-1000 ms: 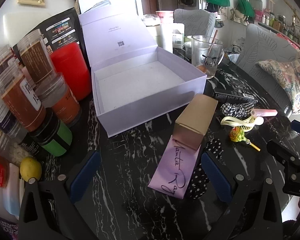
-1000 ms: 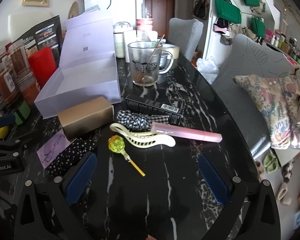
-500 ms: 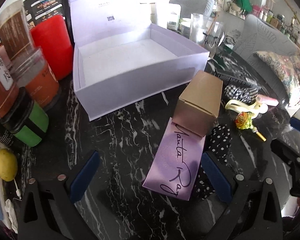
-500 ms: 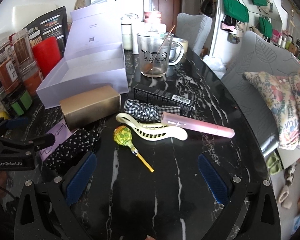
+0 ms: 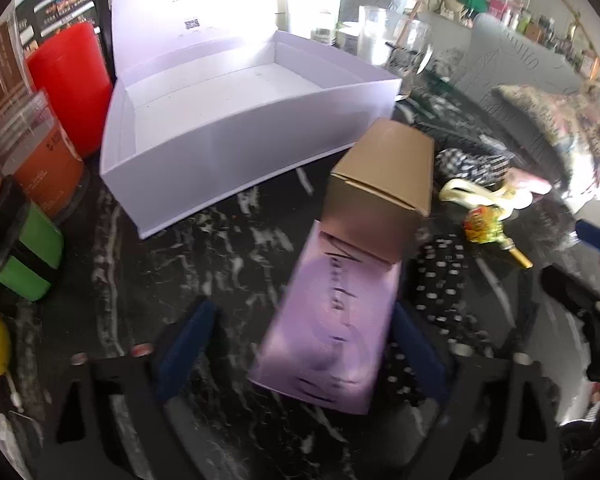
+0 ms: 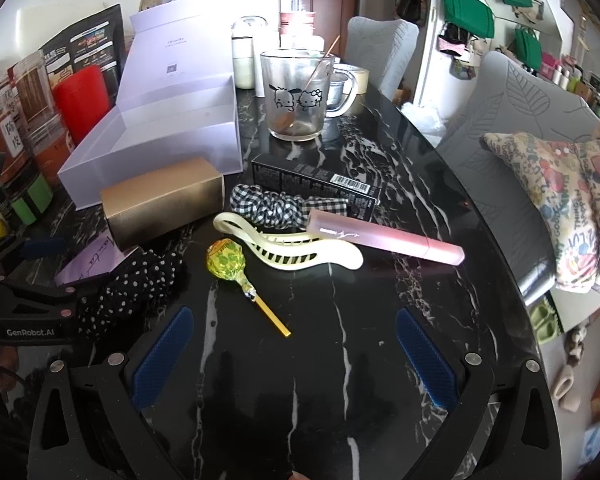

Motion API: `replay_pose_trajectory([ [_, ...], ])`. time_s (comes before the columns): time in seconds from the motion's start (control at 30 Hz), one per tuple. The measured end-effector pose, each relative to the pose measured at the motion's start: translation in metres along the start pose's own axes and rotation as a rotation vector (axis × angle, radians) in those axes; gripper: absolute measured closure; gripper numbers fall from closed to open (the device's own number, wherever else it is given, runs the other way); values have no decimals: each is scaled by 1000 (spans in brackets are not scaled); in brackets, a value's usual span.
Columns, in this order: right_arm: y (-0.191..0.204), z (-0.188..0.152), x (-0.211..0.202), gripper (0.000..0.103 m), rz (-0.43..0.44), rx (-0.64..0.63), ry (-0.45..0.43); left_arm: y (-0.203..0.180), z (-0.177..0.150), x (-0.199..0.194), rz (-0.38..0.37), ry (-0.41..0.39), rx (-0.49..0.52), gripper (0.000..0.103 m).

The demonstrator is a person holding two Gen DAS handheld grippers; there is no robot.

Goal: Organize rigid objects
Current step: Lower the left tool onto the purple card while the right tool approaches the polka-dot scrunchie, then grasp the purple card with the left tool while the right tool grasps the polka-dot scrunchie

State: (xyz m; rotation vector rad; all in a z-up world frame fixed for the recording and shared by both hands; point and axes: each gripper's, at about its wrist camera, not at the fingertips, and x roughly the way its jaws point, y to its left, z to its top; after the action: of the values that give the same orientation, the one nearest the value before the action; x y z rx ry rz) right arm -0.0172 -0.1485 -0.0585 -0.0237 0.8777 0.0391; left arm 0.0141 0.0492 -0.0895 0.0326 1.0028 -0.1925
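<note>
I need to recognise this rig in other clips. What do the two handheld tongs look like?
Both are black frames with cut-out openings and small round silver screws. The left tongs and right tongs each carry two blue pads with a fine ribbed texture on the inner faces. Seen from the right wrist camera, the left tool's side bears white lettering, "GenRobot.AI". No cables or sleeves are clearly visible.

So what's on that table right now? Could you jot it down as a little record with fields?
surface: black marble table
container: lavender box, lid up, nothing seen inside
left gripper: jaws just been closing, purple card between them, not yet pressed
right gripper: jaws open, nothing between
loose items: gold box, lollipop, cream hair clip, pink tube
</note>
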Motion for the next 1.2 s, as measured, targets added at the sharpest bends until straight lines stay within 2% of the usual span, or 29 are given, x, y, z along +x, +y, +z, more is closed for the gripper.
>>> replay_pose_trajectory([
  [0.13,3,0,0,0,3,-14,-5,-8,-4,-2,18,-21,47,36],
  [0.23,6,0,-1,0,-4,-24,-11,-17,-8,-6,-2,-32,79,50],
  [0.3,6,0,-1,0,-1,-24,-15,-21,-11,-8,-11,-30,97,53],
  [0.73,24,-1,-2,0,76,-50,-13,-22,-40,-30,-7,-6,79,53],
  [1.03,53,-1,5,0,164,-82,6,8,-51,-39,37,-3,18,53],
  [1.2,68,-1,14,1,250,-78,43,23,-55,-43,59,-11,-13,53],
])
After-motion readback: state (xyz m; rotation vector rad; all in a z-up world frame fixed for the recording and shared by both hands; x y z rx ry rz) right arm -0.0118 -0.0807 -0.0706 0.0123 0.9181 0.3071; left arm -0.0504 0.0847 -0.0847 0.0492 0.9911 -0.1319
